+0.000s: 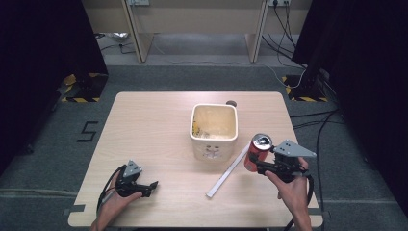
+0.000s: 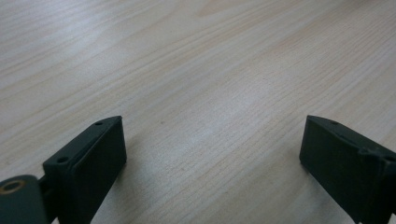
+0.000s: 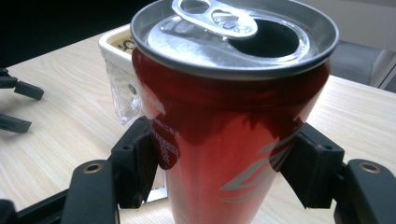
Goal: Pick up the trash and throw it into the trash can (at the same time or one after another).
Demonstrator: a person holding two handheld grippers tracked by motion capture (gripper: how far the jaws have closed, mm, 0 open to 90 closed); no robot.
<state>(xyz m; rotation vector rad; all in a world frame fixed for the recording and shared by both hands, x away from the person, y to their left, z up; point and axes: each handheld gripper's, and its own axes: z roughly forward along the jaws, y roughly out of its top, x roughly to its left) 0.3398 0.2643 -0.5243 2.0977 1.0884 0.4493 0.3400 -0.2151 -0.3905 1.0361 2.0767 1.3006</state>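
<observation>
A red drink can [image 1: 256, 152] with an opened silver top stands tilted in my right gripper [image 1: 260, 163], just right of the cream square bin [image 1: 214, 143]. In the right gripper view both black pads [image 3: 140, 161] press the sides of the can [image 3: 224, 140], so that gripper is shut on it, and the can looks lifted off the table. My left gripper [image 1: 153, 187] rests low at the front left of the table, its jaws wide apart in the left gripper view [image 2: 212, 154] with bare wood between them.
The bin holds a clear liner and some scraps at its bottom. A white flat strip [image 1: 230, 172] lies diagonally on the wooden table [image 1: 144, 125] between bin and front edge. A small dark round spot [image 1: 231, 103] sits behind the bin. Cables run on the floor at right.
</observation>
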